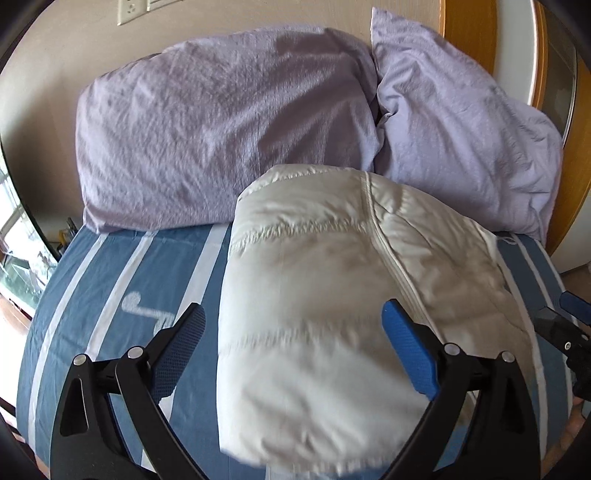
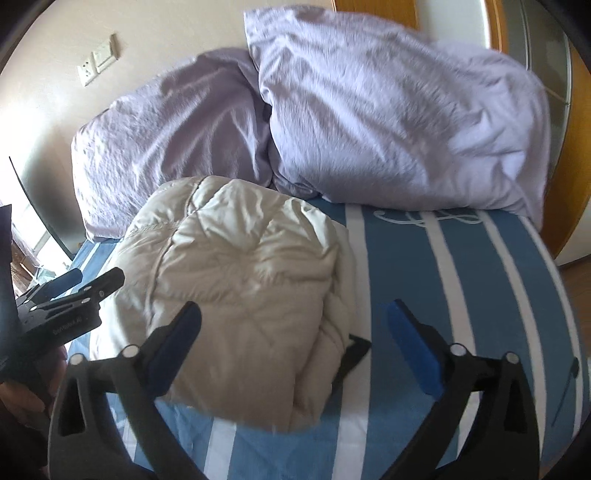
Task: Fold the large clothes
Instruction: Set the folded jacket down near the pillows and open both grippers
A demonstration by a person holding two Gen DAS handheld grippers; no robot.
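Observation:
A cream puffer jacket (image 1: pixel 325 306) lies folded into a thick bundle on the blue-and-white striped bedsheet (image 1: pixel 110 295). It also shows in the right wrist view (image 2: pixel 243 291), with a black tab sticking out at its right edge. My left gripper (image 1: pixel 295 354) is open above the bundle's near part, its fingers on either side and holding nothing. My right gripper (image 2: pixel 295 350) is open and empty over the bundle's near right edge. The right gripper's tips show at the right edge of the left wrist view (image 1: pixel 565 325); the left gripper shows at the left of the right wrist view (image 2: pixel 74 291).
Two lilac pillows (image 1: pixel 221 129) (image 1: pixel 461 136) lean against the beige wall behind the jacket, also in the right wrist view (image 2: pixel 166 140) (image 2: pixel 399 110). A wooden headboard or door frame (image 1: pixel 469 33) stands at the right. Wall sockets (image 2: pixel 98 61) sit on the wall. A window is at far left.

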